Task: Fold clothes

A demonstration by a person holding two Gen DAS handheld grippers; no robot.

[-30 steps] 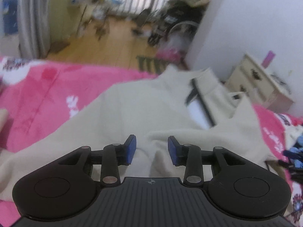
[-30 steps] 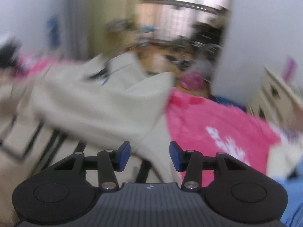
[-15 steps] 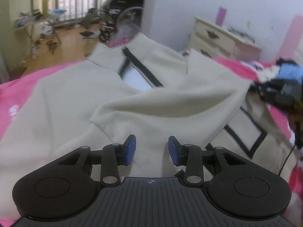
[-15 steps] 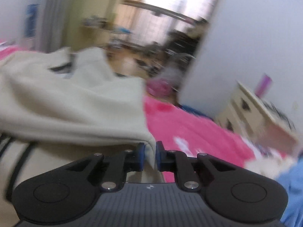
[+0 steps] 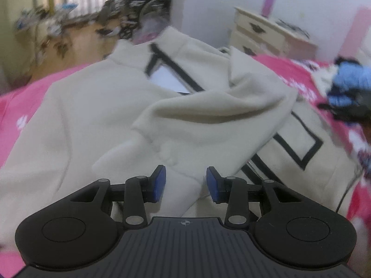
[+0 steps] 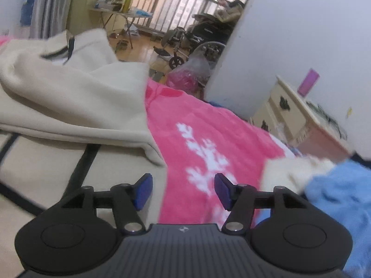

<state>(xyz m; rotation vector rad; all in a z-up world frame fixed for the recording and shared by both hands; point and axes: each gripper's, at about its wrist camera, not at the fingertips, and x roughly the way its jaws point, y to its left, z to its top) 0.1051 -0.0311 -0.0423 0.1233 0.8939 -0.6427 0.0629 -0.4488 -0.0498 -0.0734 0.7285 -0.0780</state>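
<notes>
The cream jacket (image 5: 97,106) lies spread on the pink blanket (image 6: 197,125), one sleeve (image 5: 208,125) laid across its front over the black-lined panel. My left gripper (image 5: 186,181) hovers wide above the sleeve's cuff end, holding nothing. My right gripper (image 6: 183,191) is also wide and empty, poised over the jacket's side edge where cloth meets blanket. I judge a sleeve fold to be in hand: the sleeve lies inward, the body unfolded. Any further fold calls for a grip on a free hem or side edge. Beyond the jacket's right edge the blanket offers open room; a blue cloth (image 6: 343,199) and a dresser (image 6: 299,115) bound it farther out.
</notes>
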